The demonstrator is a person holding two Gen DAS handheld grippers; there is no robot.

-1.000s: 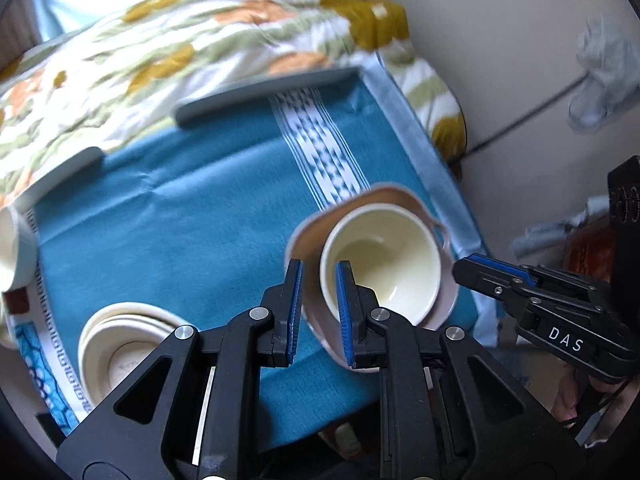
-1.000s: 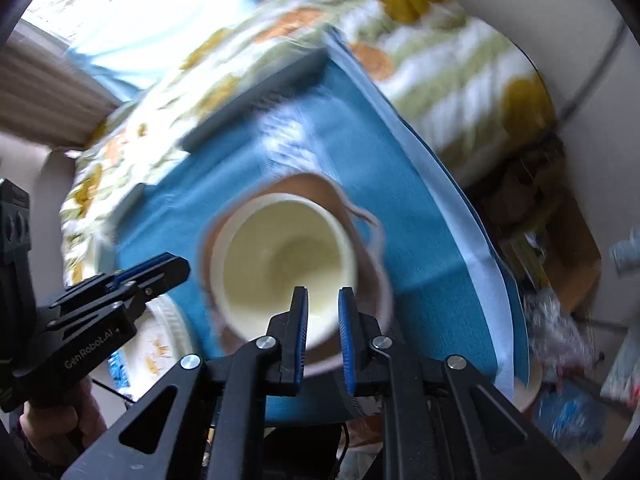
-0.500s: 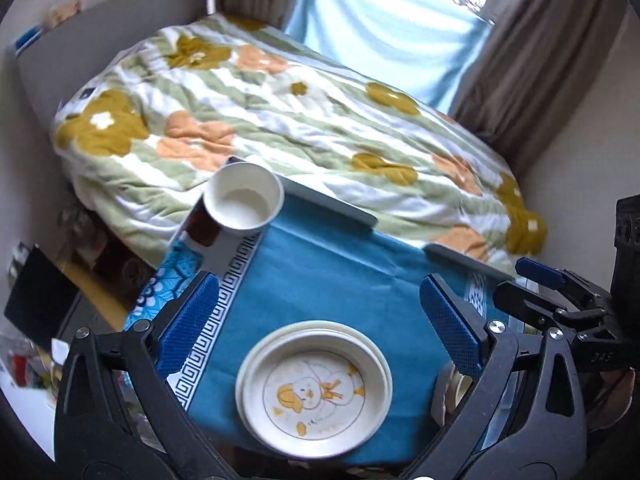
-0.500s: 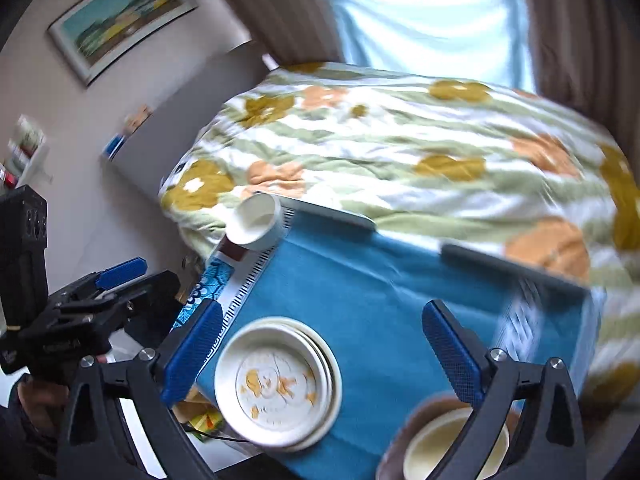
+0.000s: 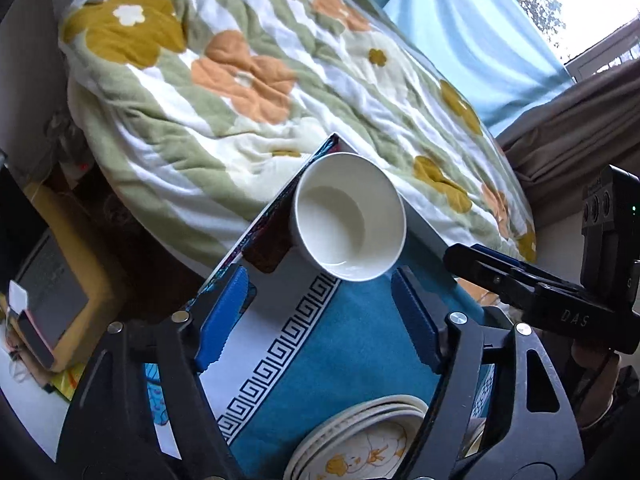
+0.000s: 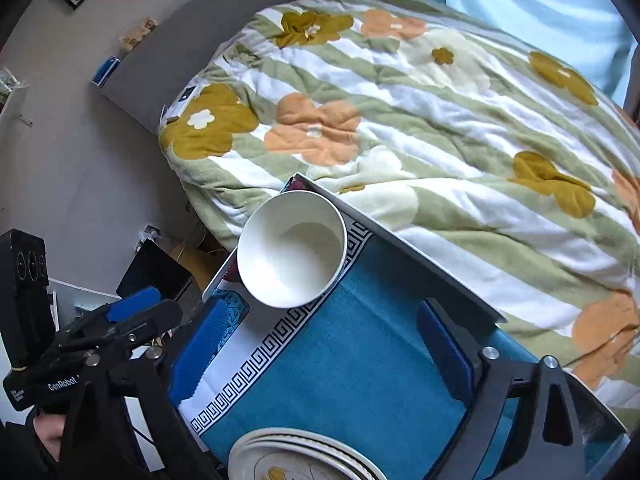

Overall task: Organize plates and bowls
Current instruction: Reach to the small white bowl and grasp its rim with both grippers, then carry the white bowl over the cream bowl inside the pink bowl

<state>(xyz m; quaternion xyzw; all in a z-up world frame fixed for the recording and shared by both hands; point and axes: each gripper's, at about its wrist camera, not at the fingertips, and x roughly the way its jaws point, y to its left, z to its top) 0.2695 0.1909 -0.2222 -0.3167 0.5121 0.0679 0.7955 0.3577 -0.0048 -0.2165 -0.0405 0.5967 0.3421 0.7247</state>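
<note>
Your left gripper (image 5: 324, 322) and right gripper (image 6: 324, 354) both gape, holding nothing; the round white ceramic bowl (image 5: 349, 216) sits upright at twelve o'clock, mouth up.

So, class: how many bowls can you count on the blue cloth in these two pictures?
1. The white bowl sits at the cloth's far corner, beside the bed. Plates are stacked at the near edge. More bowls may lie out of view.
</note>
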